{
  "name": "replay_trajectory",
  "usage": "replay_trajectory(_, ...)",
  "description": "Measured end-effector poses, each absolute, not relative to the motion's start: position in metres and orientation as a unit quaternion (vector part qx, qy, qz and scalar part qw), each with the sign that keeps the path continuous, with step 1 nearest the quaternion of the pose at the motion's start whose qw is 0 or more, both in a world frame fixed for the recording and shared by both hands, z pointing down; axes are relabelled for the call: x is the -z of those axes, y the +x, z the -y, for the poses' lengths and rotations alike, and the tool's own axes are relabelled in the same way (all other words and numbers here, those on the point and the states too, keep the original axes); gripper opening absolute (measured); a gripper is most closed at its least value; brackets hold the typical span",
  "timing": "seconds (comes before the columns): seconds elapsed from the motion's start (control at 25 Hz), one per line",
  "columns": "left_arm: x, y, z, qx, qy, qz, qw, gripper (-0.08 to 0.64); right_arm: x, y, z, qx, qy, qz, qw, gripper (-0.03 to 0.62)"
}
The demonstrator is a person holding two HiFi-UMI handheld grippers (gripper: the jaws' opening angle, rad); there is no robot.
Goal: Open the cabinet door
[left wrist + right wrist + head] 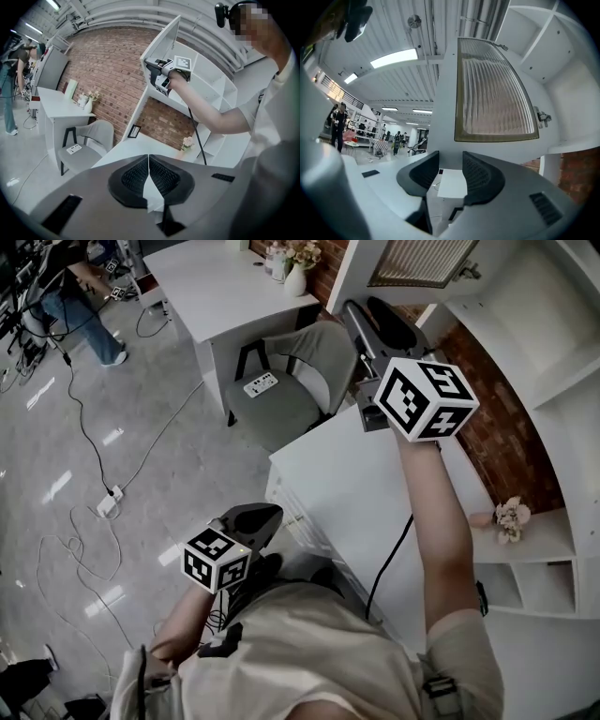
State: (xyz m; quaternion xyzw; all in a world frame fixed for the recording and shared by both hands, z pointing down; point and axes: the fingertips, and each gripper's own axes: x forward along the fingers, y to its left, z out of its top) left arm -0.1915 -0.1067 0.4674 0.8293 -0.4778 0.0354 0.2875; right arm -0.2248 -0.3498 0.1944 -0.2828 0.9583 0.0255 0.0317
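The cabinet door (494, 93), white-framed with a ribbed glass panel, stands swung out from the white shelf unit (562, 324); its hinge (541, 117) shows at the right edge. My right gripper (451, 164) is raised just under the door's lower edge, pointing level. Its jaws stand apart with nothing between the pads. The head view shows that gripper (370, 317) below the door (417, 263), and so does the left gripper view, with the right gripper (153, 70) beside the door (165, 42). My left gripper (149, 161) hangs low by my body (264, 515), shut and empty.
A white counter (375, 493) lies below my right arm, with a small flower bunch (511, 517) on a shelf. A grey chair (291, 381) stands at a white desk (225, 287) bearing a vase (295, 276). Cables and a power strip (108, 502) cross the floor. A person (80, 296) stands far left.
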Motion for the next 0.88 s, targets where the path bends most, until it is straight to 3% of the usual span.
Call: replay_trajectory(0.88,-0.445,-0.204,0.134,-0.057,0.842,0.473,0.253,0.02,-0.188,-0.225,0.347,-0.01,-0.26,-0.965,0.028,0.133)
